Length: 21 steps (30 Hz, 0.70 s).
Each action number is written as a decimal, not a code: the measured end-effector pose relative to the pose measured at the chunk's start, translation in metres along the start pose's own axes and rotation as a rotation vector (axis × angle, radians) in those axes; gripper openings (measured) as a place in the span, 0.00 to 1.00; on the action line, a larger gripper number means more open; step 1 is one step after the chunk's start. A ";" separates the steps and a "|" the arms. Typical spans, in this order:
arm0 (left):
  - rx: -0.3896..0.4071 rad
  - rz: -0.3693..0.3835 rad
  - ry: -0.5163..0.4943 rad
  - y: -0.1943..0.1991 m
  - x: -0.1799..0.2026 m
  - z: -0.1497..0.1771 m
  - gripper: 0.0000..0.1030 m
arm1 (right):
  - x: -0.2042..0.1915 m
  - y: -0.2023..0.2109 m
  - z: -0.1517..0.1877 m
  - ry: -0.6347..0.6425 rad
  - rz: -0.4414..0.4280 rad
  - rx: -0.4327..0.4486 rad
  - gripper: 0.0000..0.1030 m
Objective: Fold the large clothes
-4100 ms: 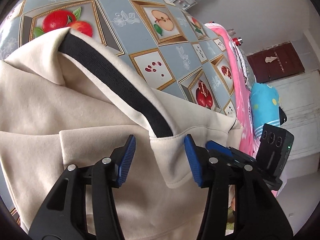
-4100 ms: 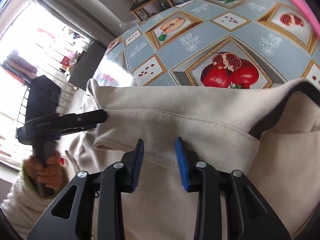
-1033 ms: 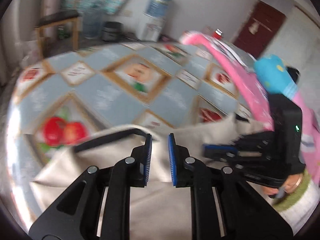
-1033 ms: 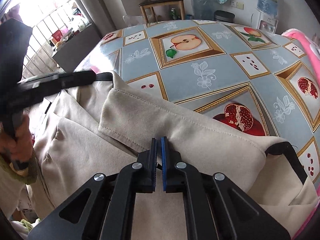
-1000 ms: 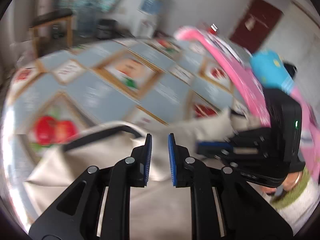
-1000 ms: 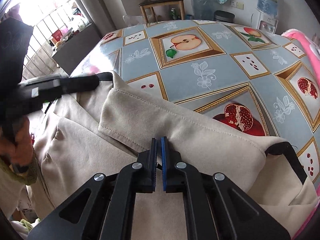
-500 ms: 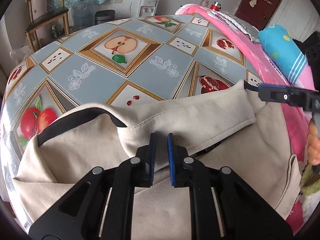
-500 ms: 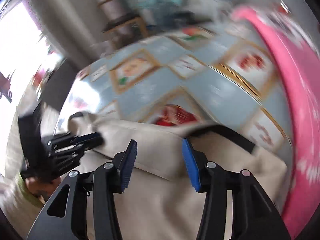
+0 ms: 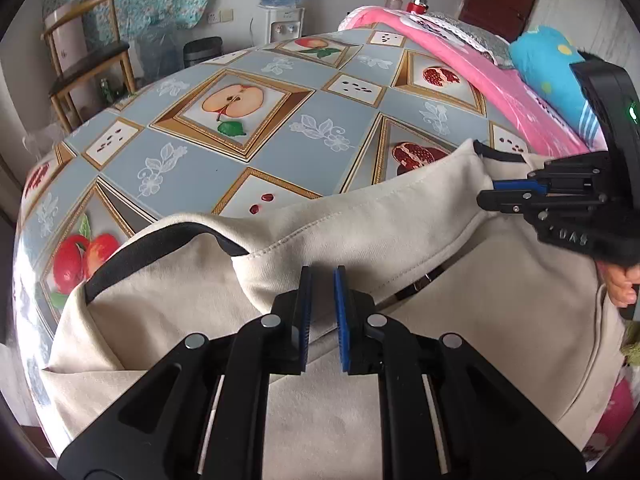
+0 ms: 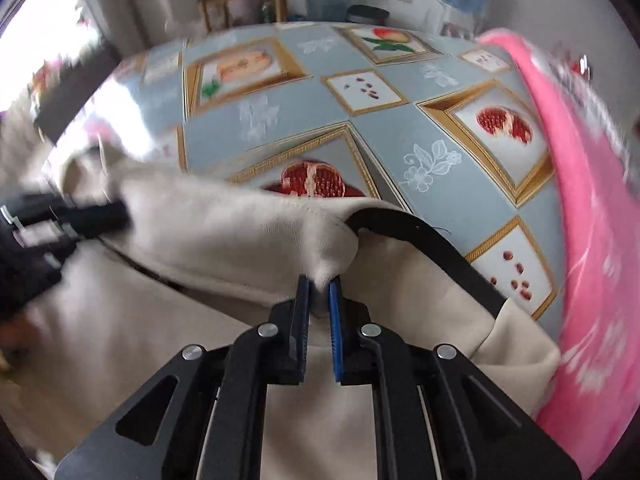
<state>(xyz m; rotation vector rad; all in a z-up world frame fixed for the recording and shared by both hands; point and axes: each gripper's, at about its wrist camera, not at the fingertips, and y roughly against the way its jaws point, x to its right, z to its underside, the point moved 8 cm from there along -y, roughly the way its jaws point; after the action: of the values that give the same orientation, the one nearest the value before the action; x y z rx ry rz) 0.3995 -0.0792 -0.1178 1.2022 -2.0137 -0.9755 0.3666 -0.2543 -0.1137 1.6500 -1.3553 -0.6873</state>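
Pinching folded hem of cream garment (image 9: 360, 232): left claw (image 9: 320, 280) and right claw (image 10: 319, 284), just closed on its bunched end | spaced along the fold, likely to carry it evenly | garment on counter (image 9: 224, 152).

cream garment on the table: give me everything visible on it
The cream garment is thick, soft-looking knit with black ribbed trim and a stitched hem. It lies rumpled on the fruit-print tablecloth, a folded band lifted across its top. The left gripper and right gripper each pinch that band; the right's jaws have just been closing on it.
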 end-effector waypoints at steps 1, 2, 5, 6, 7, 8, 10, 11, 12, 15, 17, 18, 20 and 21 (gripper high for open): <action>0.002 -0.004 -0.004 0.000 0.000 0.000 0.12 | 0.000 0.002 0.002 0.001 0.001 -0.002 0.11; 0.005 -0.006 -0.006 0.001 0.000 0.001 0.12 | 0.001 0.004 0.005 -0.011 0.000 -0.012 0.15; 0.008 -0.006 -0.006 0.001 -0.001 0.001 0.12 | 0.013 0.015 0.011 -0.041 0.049 -0.027 0.41; 0.008 -0.007 -0.007 0.001 -0.001 0.001 0.12 | 0.019 0.024 0.010 -0.059 0.077 -0.004 0.41; 0.009 -0.008 -0.008 0.001 -0.001 0.001 0.12 | 0.021 0.031 0.011 -0.069 0.089 0.013 0.41; 0.011 -0.011 -0.011 0.001 -0.001 0.001 0.12 | 0.024 0.042 0.007 -0.090 0.101 0.049 0.41; 0.014 -0.013 -0.014 0.001 -0.001 0.001 0.12 | 0.016 0.057 0.000 -0.109 0.071 0.106 0.41; 0.014 -0.012 -0.013 0.001 0.000 0.001 0.12 | -0.002 0.061 -0.006 -0.082 0.009 0.129 0.40; 0.013 -0.011 -0.011 0.001 0.000 0.001 0.12 | -0.014 0.062 -0.008 -0.054 -0.020 0.136 0.37; 0.016 -0.010 -0.011 0.001 0.000 0.002 0.12 | -0.066 0.051 -0.018 0.094 -0.044 0.153 0.21; 0.019 -0.009 -0.011 0.001 0.000 0.002 0.12 | -0.085 0.033 -0.021 0.130 -0.050 0.137 0.12; 0.021 -0.008 -0.011 0.002 0.000 0.001 0.12 | -0.088 0.022 -0.018 0.138 -0.051 0.111 0.11; 0.025 0.000 -0.012 0.004 0.000 0.001 0.12 | -0.086 0.006 -0.015 0.139 -0.052 0.107 0.10; 0.030 0.006 -0.012 0.007 0.001 0.002 0.12 | -0.086 0.008 -0.015 0.131 -0.064 0.105 0.10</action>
<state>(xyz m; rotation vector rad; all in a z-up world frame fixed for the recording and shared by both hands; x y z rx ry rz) 0.3945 -0.0773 -0.1132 1.2080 -2.0472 -0.9541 0.3533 -0.1679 -0.1094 1.7964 -1.2674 -0.5426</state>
